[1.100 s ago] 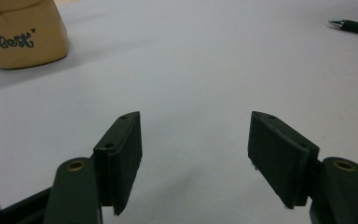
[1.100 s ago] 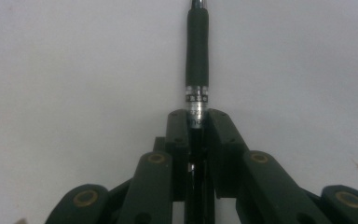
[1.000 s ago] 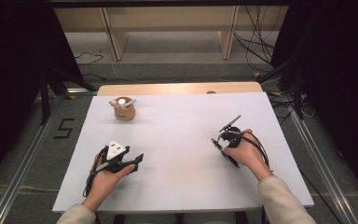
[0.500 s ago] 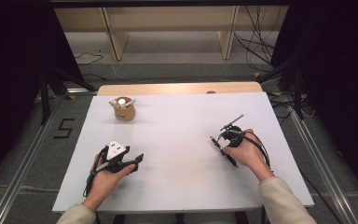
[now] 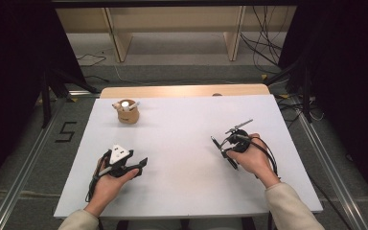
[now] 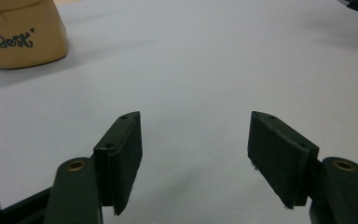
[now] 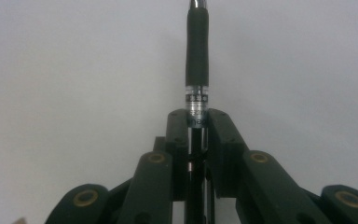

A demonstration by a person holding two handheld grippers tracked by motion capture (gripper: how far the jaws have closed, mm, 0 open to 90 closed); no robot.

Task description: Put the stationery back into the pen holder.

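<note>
**A white table in a dark-edged room**

A white table top (image 5: 182, 191) lies under both tongs, with a strip of pale wood (image 5: 182, 91) at its far edge. Beyond that, a light wooden shelf unit (image 5: 172, 28) stands on a grey floor (image 5: 182, 72). Black curtains (image 5: 14, 72) hang well outside each tong. Cables (image 5: 263, 43) trail far right; a taped "5" (image 5: 66, 132) marks the floor left.

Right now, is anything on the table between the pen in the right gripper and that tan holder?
Nothing visible. The pen sits clamped in the right gripper, and only bare white table lies between it and the tan holder.
</note>
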